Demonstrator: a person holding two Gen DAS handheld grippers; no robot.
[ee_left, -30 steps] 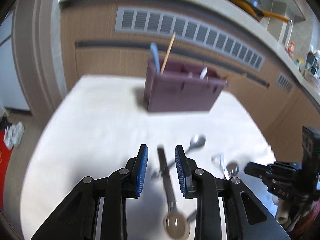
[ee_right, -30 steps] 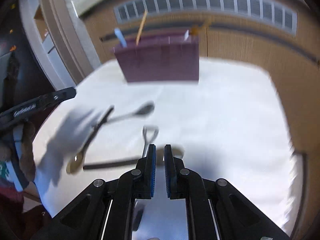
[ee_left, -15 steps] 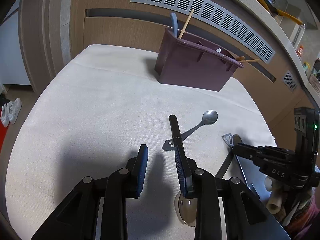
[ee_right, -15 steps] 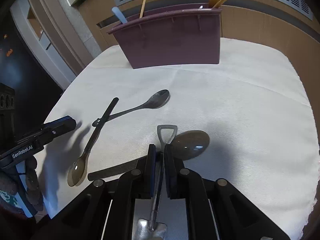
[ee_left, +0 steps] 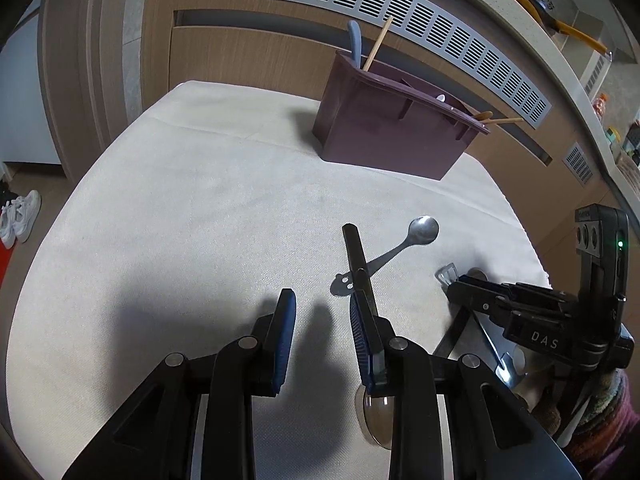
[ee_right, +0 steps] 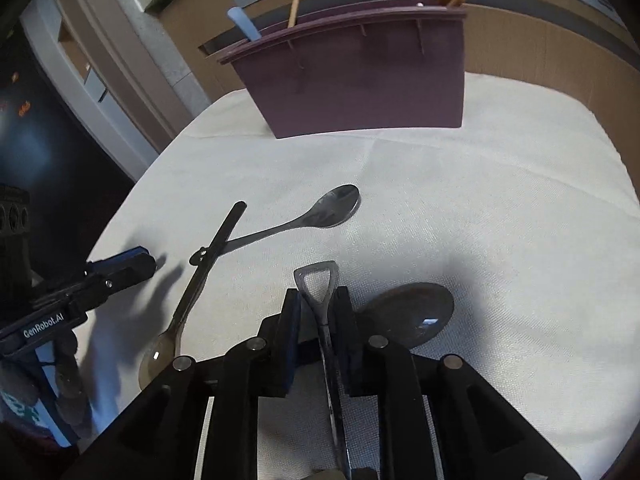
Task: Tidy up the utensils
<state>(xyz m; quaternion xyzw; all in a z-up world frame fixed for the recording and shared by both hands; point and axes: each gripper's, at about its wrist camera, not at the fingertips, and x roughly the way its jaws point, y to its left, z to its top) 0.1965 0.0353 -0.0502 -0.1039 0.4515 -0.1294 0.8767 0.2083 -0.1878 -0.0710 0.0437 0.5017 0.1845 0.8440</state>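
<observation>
A purple utensil holder (ee_left: 394, 130) stands at the far side of the white cloth, with a blue handle and wooden sticks in it; it also shows in the right wrist view (ee_right: 360, 76). My left gripper (ee_left: 322, 312) is open, and a black-handled spoon (ee_left: 360, 268) lies along its right finger, crossing a steel spoon (ee_left: 416, 234). My right gripper (ee_right: 318, 308) has its jaws close around the handle of a shovel-shaped metal utensil (ee_right: 320, 280). A large dark spoon (ee_right: 412, 312) lies just to its right.
The table is covered by a white cloth (ee_left: 192, 216). Wooden cabinets with a vent grille (ee_left: 400, 20) stand behind it. White shoes (ee_left: 20, 216) lie on the floor at left. The table edges fall away left and right.
Both grippers have moved lower and closer to the utensils. My right gripper now has the shovel-shaped utensil between its jaws. The black-handled spoon now lies at my left gripper's right finger.
</observation>
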